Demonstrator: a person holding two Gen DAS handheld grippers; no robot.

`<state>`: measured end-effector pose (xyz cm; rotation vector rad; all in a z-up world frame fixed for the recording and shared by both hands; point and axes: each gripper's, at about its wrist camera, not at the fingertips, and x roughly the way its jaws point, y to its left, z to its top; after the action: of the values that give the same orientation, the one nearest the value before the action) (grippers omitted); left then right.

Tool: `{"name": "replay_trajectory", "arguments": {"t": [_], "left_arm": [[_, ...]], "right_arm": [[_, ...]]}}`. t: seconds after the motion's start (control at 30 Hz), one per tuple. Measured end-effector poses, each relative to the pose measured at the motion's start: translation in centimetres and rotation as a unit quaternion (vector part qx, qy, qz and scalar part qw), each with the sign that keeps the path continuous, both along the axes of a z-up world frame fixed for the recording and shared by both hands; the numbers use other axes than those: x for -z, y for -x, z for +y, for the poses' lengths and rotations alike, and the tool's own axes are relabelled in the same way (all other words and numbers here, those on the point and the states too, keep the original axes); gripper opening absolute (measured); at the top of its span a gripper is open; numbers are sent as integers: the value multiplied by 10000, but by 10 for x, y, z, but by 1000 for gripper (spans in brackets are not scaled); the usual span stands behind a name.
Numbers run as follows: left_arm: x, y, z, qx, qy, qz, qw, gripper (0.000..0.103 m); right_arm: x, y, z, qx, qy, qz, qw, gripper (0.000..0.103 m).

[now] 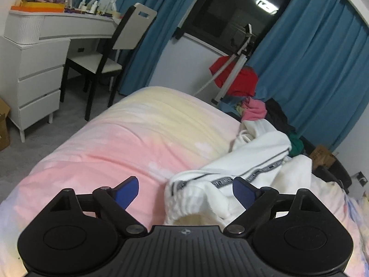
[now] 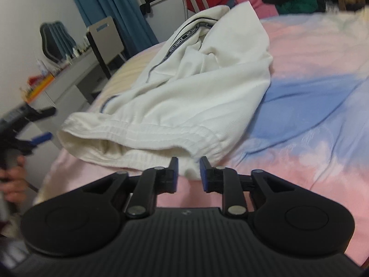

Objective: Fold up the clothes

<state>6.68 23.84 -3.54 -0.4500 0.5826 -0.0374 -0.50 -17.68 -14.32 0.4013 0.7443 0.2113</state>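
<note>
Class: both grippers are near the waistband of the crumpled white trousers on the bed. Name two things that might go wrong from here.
1. The right gripper, jaws narrowly apart, sits at the white trousers' gathered waistband; it might pinch only one layer of the open band.
2. The left gripper is wide open over the bunched cloth; uneven grips could leave the twisted legs folded crooked.

A pink, yellow and blue bedspread (image 1: pixel 129 133) covered the bed. At far left stood a white dressing table (image 1: pixel 34 53) cluttered with bottles, a chair (image 1: pixel 110 53) beside it. Blue curtains (image 1: pixel 311 53) framed a dark window (image 1: pixel 239 7).
</note>
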Motion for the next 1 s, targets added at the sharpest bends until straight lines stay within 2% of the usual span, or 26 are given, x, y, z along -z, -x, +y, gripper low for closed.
{"name": "replay_trajectory", "arguments": {"t": [0.03,0.07,0.13,0.33,0.47,0.53,0.63,0.67,0.77,0.83,0.9,0.97,1.0], "left_arm": [[2,-5,-1,-30,-6,40,10000,91],[4,-10,-2,-31,-6,105,9999,91],[10,-20,-3,-4,-4,256,9997,91],[30,-42,-15,319,42,398,9987,91],[48,-59,-17,576,652,706,9937,90],[55,-63,-18,539,888,804,9913,89],[66,-69,-20,424,1206,932,9874,85],[68,-70,-19,370,1270,948,9867,80],[73,-71,-16,241,1364,987,9854,70],[75,-71,-12,200,1453,1020,9839,65],[75,-71,-10,151,1435,1020,9843,48],[73,-68,-9,147,1366,954,9859,38],[69,-67,-11,172,1272,890,9877,30]], "right_arm": [[3,-1,-5,77,-179,50,9998,43],[6,-3,-10,154,-357,101,9992,60],[12,-5,-20,307,-714,201,9968,73],[30,-14,-49,764,-1775,500,9799,73],[42,-19,-68,1062,-2469,695,9607,72],[48,-22,-74,1146,-2751,761,9515,72],[51,-30,-64,956,-2876,703,9504,72],[52,-33,-60,916,-2830,667,9524,72],[52,-39,-47,903,-2354,647,9655,72],[59,-43,-41,881,-2187,783,9686,72],[66,-46,-38,798,-2202,832,9686,71],[62,-47,-33,728,-2081,733,9726,48],[61,-47,-31,693,-2021,683,9745,46]]}}
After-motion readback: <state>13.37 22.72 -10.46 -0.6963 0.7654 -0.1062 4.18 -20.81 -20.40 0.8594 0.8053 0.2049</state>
